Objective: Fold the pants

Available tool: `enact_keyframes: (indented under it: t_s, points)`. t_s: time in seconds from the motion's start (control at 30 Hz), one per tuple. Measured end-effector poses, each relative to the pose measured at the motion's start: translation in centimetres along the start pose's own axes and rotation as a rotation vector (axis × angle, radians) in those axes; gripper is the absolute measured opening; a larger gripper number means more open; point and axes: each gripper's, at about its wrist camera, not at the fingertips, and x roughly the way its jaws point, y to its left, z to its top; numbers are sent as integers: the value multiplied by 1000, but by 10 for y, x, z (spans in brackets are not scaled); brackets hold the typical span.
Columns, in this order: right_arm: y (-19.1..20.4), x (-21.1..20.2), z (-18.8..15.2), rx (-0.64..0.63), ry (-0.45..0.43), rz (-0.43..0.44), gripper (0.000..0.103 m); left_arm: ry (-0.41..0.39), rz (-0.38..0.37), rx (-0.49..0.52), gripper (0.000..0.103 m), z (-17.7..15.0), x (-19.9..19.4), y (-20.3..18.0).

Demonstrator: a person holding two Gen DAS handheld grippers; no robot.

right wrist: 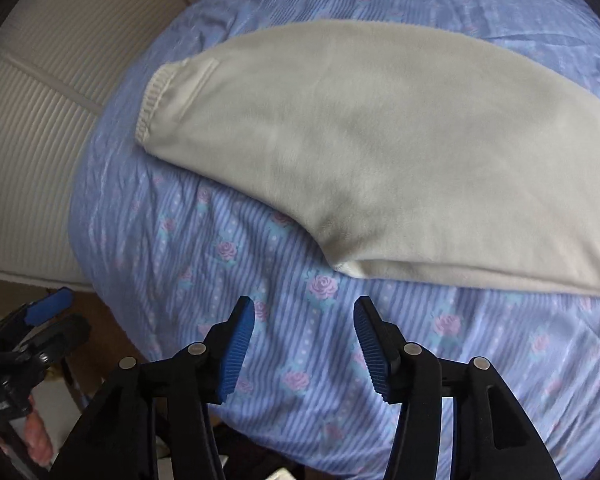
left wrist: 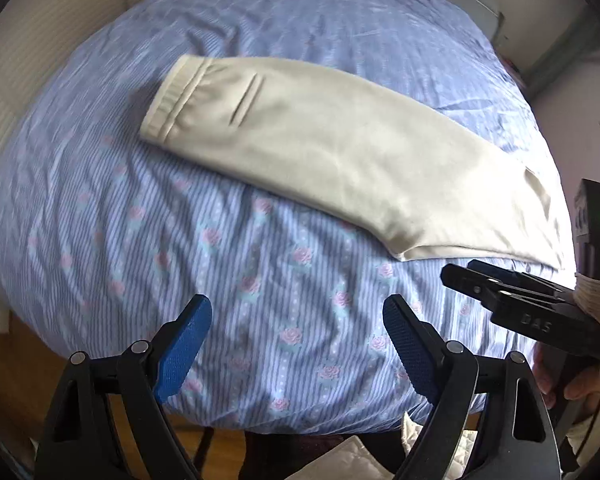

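Cream pants (left wrist: 332, 148) lie folded lengthwise, flat on a blue striped bedsheet with pink roses (left wrist: 228, 264). The waistband is at the far left and the legs run to the right. My left gripper (left wrist: 298, 320) is open and empty, above the sheet in front of the pants. My right gripper (right wrist: 304, 320) is open and empty, just short of the crotch corner (right wrist: 340, 266). The pants fill the right wrist view (right wrist: 400, 160). The right gripper also shows at the right of the left wrist view (left wrist: 500, 284), side on.
The bed's near edge drops to a wooden floor (left wrist: 28, 360). A ribbed white surface (right wrist: 32, 120) borders the bed on the left. The left gripper shows at the lower left of the right wrist view (right wrist: 40, 312).
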Motion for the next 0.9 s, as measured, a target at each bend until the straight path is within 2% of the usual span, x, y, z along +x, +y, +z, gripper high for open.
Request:
enact_keyframes:
  t_s: [0.07, 0.23, 0.43, 0.57, 0.7, 0.9]
  points:
    - [-6, -35, -10, 64, -78, -19, 61, -14, -31, 105, 88, 13, -8, -17]
    - [-31, -111, -40, 238, -261, -95, 62, -41, -103, 352, 89, 37, -20, -74]
    - [-94, -176, -77, 464, -422, -219, 62, -53, -182, 560, 89, 55, -17, -166]
    - [-153, -214, -100, 599, -500, -275, 62, -107, -227, 639, 89, 63, -18, -241]
    - [-219, -252, -124, 688, -571, -322, 62, -134, -254, 677, 89, 69, -13, -320]
    - [-331, -286, -138, 744, -575, -296, 62, -133, -271, 699, 89, 79, 10, -440]
